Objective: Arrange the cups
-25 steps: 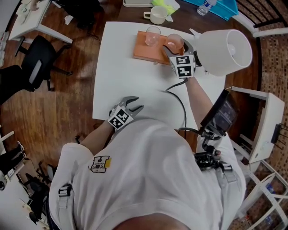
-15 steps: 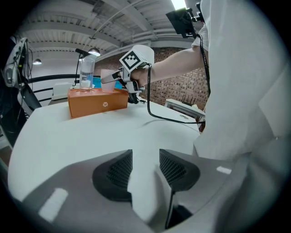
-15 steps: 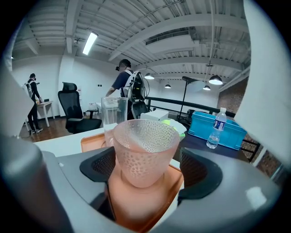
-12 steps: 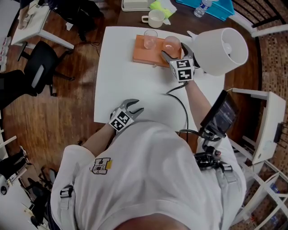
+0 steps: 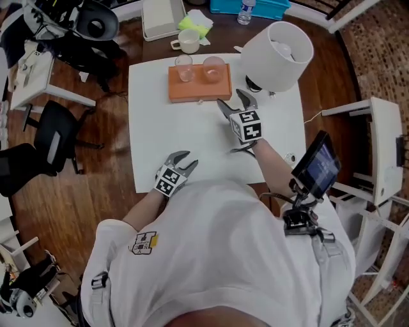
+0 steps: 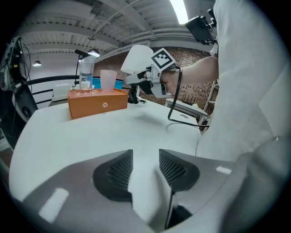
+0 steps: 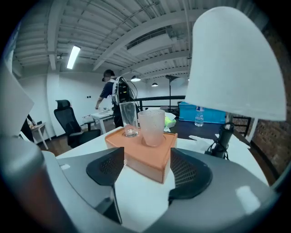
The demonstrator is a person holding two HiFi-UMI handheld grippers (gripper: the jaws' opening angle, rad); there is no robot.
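An orange block lies at the far side of the white table. On it stand a clear glass and a frosted pinkish cup, both upright. My right gripper hovers just short of the block, open and empty; its jaws have just been closing a little with nothing between them. In the right gripper view the frosted cup and the glass stand beyond the fingertips. My left gripper rests near the table's front edge, open, with only bare table between its pads.
A white lamp stands at the table's far right, close to my right gripper. A black cable runs across the table by my right forearm. Behind the table are a white mug and a water bottle. An office chair stands left.
My right gripper has let go of the frosted cup and drawn back from the orange block towards me. The cup stays on the block. My left gripper has kept still.
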